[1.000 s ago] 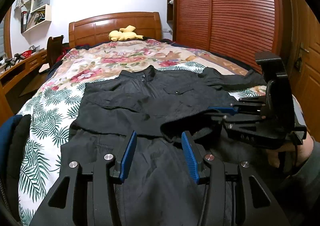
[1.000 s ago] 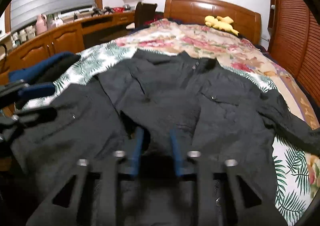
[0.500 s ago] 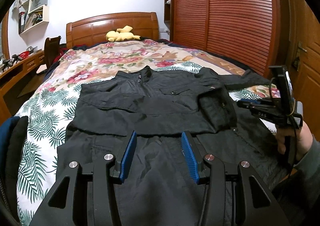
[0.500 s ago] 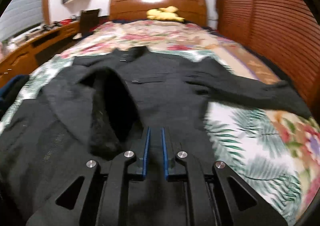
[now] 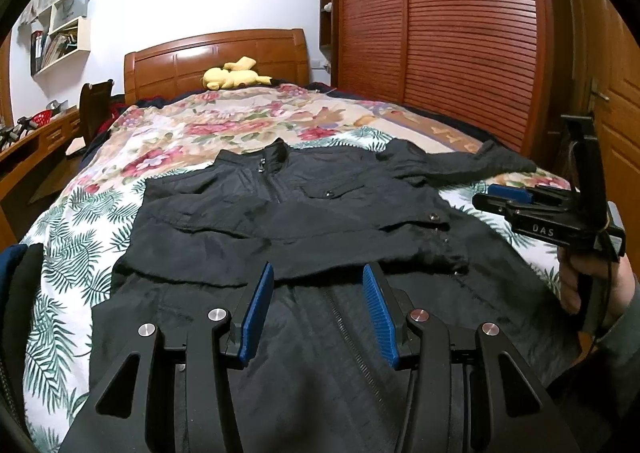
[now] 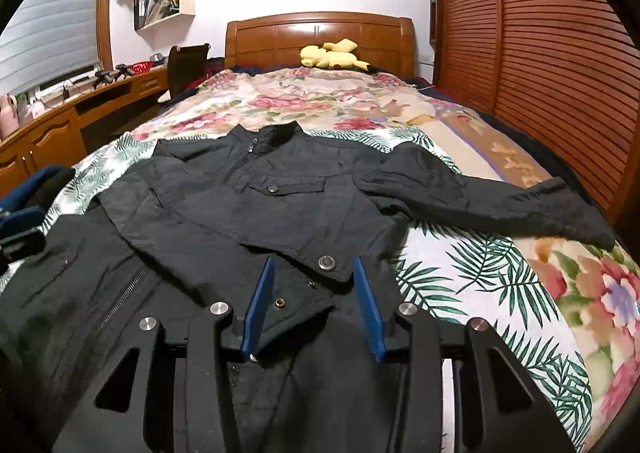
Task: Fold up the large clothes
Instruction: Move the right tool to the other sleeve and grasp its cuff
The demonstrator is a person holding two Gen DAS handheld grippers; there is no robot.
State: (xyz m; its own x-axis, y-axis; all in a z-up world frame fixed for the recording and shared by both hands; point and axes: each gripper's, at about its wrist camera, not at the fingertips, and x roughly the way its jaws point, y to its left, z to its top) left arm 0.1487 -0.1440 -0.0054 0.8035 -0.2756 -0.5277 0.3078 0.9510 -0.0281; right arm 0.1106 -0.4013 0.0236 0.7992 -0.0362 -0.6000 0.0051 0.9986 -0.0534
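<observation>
Lying flat on the floral bedspread [image 6: 500,273], matte black jacket [image 6: 280,209], left sleeve folded across, right sleeve outstretched; left gripper [image 5: 318,313] agape, right gripper [image 6: 316,305] agape where half-second earlier nearly shut, both empty.

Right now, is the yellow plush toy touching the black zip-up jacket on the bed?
Apart. The right wrist view shows the yellow plush toy by the headboard, with bare floral bedspread between it and the black jacket.

Jacket [image 6: 280,213] lies at frame centre on the bedspread [image 6: 500,293], collar toward the headboard [image 6: 320,33] above; one sleeve [image 6: 500,205] extends right; plush toy [image 6: 332,55] before the headboard.
</observation>
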